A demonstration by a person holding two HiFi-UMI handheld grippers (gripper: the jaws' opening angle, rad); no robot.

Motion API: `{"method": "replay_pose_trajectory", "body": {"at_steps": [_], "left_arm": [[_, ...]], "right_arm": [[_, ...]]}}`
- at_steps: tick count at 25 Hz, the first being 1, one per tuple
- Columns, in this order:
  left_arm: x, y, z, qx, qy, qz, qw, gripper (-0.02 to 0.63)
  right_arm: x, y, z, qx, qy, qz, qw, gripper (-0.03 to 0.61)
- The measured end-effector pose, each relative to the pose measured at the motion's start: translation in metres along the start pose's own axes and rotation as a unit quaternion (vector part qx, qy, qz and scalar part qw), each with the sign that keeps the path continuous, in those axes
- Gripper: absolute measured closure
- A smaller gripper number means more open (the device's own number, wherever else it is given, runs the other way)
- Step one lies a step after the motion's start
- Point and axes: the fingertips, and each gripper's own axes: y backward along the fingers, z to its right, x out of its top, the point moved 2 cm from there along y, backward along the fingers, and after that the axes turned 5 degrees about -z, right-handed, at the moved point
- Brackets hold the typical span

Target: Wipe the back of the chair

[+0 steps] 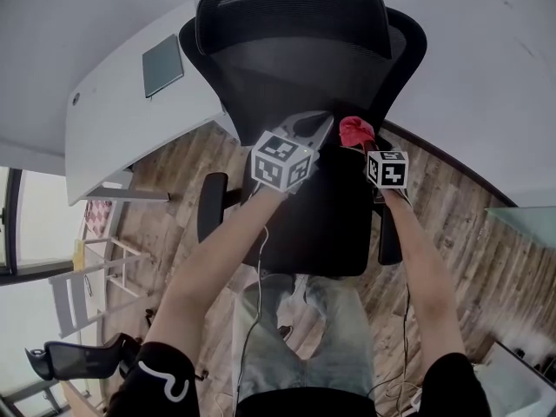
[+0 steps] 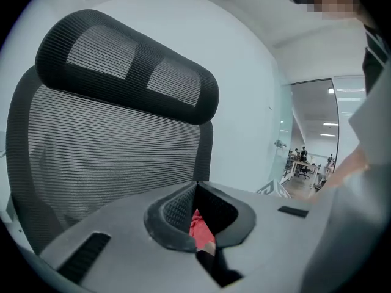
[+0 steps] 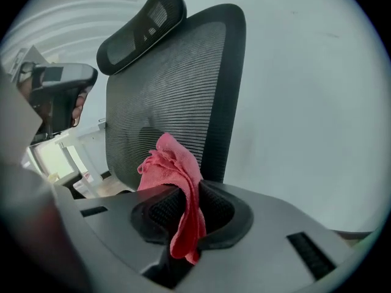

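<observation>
A black office chair fills the head view, its mesh back under a curved headrest. My right gripper is shut on a bunched red cloth, held just in front of the mesh at its right side. In the right gripper view the red cloth stands up out of the gripper with the chair back close behind. My left gripper hovers beside it near the middle of the back. Its jaws are together, with a red sliver low in the gap, facing the mesh.
A white desk with a grey pad stands left of the chair. The chair's armrests flank the seat over a wooden floor. A white stool and another chair are at lower left. A wall rises behind.
</observation>
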Motion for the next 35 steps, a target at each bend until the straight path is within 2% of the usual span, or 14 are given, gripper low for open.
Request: {"method": "replay_pose_trajectory", "body": {"at_steps": [4,14,18,22,31,35], "left_arm": [[0.009,0.001,0.008,-0.006,-0.002,-0.005,1.0,0.589],[0.07,0.002,0.041,-0.021,-0.008,0.003,0.9997,0.589],[0.077,-0.004,0.042,-0.013,-0.009,0.004,0.9999,0.589],[0.065,-0.015,0.036,0.005,-0.002,-0.002,1.0,0.589],[0.008,-0.013,0.031,0.015,0.015,-0.037,0.9991,0.589],[-0.001,-0.007,0.022,0.026,0.022,-0.039,0.9986,0.589]], "right_arm": [[0.026,0.028,0.001,0.005,0.014,0.033,0.999,0.502],[0.165,0.108,0.049,-0.023,-0.003,0.132,0.991,0.5],[0.193,0.114,0.063,-0.03,-0.006,0.148,0.989,0.5],[0.18,0.097,0.066,-0.028,-0.004,0.137,0.99,0.5],[0.063,0.033,0.041,-0.01,-0.003,0.036,0.999,0.5],[0.034,0.015,0.038,-0.006,-0.007,0.006,1.0,0.5]]}}
